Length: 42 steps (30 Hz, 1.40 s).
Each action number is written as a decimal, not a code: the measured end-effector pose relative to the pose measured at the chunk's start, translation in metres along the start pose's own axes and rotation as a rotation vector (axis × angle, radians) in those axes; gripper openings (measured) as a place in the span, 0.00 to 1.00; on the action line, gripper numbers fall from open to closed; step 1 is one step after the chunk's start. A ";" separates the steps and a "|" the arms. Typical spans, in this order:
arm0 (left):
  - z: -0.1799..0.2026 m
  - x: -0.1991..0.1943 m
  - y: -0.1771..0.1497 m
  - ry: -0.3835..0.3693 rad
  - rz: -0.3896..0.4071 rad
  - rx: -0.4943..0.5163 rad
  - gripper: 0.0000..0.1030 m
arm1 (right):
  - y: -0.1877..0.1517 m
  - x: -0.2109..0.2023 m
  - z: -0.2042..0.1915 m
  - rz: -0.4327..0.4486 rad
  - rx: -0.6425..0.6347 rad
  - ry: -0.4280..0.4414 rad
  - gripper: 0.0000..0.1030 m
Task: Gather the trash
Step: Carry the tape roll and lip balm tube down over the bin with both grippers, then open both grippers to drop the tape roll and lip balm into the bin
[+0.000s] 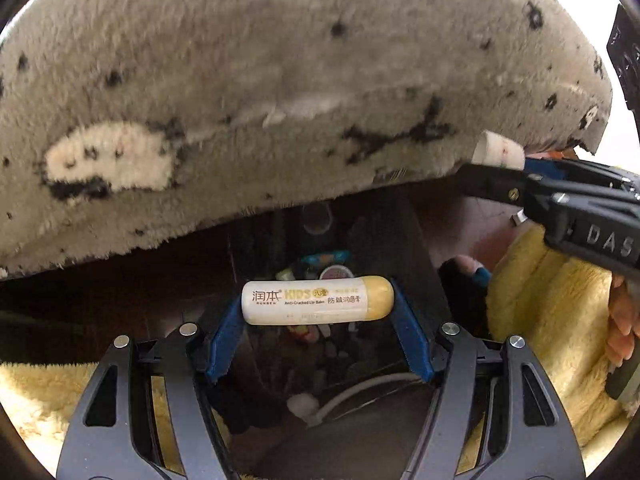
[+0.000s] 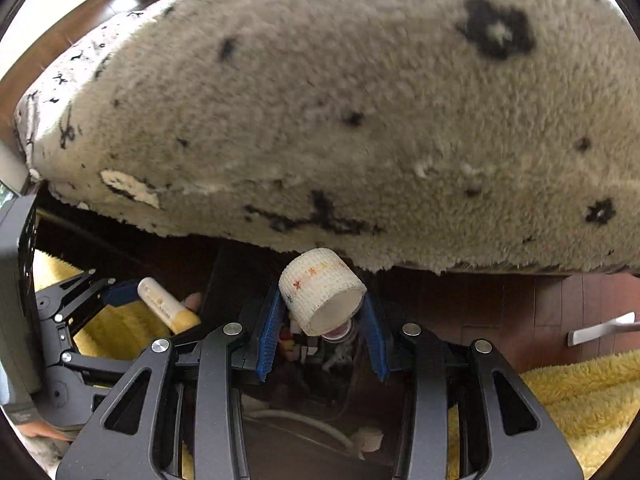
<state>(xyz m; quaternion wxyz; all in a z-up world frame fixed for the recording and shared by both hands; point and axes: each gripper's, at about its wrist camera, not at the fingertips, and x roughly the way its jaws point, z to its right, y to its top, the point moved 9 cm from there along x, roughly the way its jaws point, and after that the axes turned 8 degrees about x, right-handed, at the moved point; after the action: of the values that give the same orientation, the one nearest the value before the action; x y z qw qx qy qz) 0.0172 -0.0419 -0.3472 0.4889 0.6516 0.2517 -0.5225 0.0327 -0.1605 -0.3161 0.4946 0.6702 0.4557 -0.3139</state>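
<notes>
While the left claw (image 1: 318, 306) is pinching a lip balm tube (image 1: 318, 300) endwise, the right claw (image 2: 324, 312) is gripping a bandage roll (image 2: 320, 290); either risks slipping.

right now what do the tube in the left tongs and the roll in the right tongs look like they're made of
Lip balm tube: smooth, slightly glossy plastic by the look, cream body with printed lettering, yellow cap.
Roll: woven, gauze-like white fabric wound on itself; ribbed texture with small coloured marks, matte. Probably bandage wrap, though that is a guess.

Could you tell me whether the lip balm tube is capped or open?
Capped. The lip balm tube lies crosswise, held end to end by the left gripper, its rounded yellow cap seated.
</notes>
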 end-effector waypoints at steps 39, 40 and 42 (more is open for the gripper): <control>-0.003 0.031 -0.021 -0.017 -0.073 -0.030 0.73 | -0.006 0.032 -0.023 -0.055 0.020 0.026 0.62; -0.004 0.030 -0.021 -0.015 -0.072 -0.031 0.75 | -0.006 0.032 -0.022 -0.054 0.024 0.023 0.63; -0.004 0.030 -0.021 -0.013 -0.073 -0.032 0.78 | -0.005 0.032 -0.019 -0.051 0.030 0.017 0.67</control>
<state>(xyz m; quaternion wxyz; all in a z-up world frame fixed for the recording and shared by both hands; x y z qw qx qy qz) 0.0108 -0.0353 -0.3830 0.4815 0.6308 0.2801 -0.5402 0.0394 -0.1322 -0.3396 0.4725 0.6683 0.4722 -0.3273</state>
